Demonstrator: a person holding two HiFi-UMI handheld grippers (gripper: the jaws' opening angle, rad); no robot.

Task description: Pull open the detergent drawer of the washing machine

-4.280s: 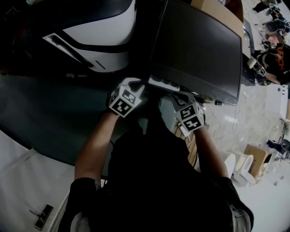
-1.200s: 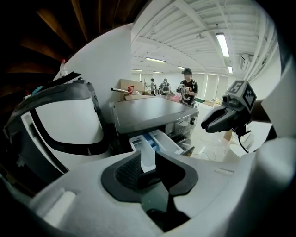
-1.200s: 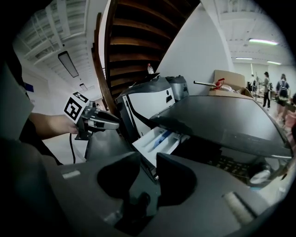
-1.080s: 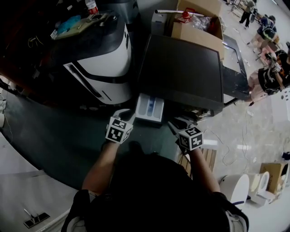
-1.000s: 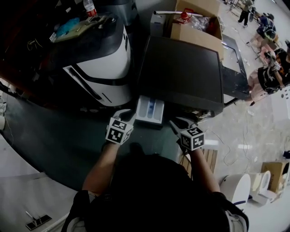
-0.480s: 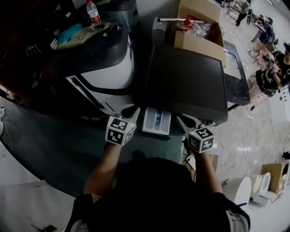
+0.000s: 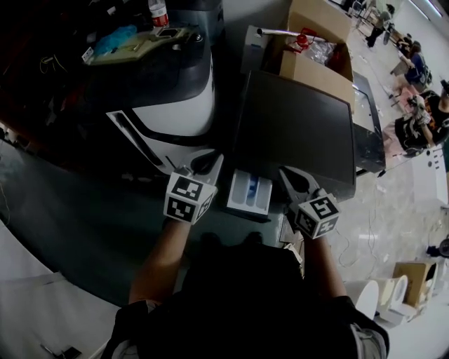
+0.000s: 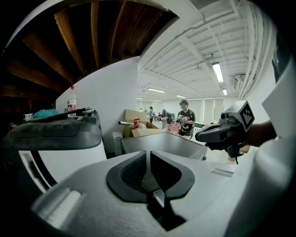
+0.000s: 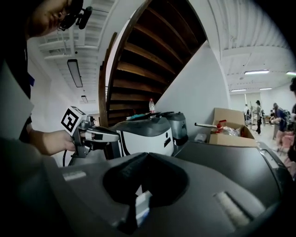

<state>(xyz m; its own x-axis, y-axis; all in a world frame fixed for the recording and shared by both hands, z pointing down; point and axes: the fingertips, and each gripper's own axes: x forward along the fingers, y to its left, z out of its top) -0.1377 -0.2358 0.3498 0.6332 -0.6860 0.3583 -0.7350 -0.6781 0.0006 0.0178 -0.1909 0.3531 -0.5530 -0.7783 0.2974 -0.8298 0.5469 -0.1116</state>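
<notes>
The detergent drawer (image 7: pixel 250 193) stands pulled out of the front of the washing machine (image 7: pixel 298 126), just below the middle of the head view. Its white tray with a blue patch faces up, and it sits between the two grippers without touching either.

The left gripper (image 7: pixel 210 165) is to the left of the drawer, its marker cube toward the lower left and its tips pointing to the upper right. In the left gripper view its jaws (image 8: pixel 148 152) have just been closing. Only a thin slit is left between the dark pads, and nothing is in it.

The right gripper (image 7: pixel 289 177) is to the right of the drawer, over the machine's front edge. In the right gripper view its jaws (image 9: pixel 147 156) are clenched tip to tip and grasp nothing. A blurred white and blue shape low in that view, under the jaws, is probably the drawer (image 9: pixel 141 209).

Left of the washing machine stands a white and dark appliance (image 7: pixel 165 105) with a water bottle (image 7: pixel 157 10) at the top of the frame. An open cardboard box (image 7: pixel 317 64) sits behind the machine at the upper right
</notes>
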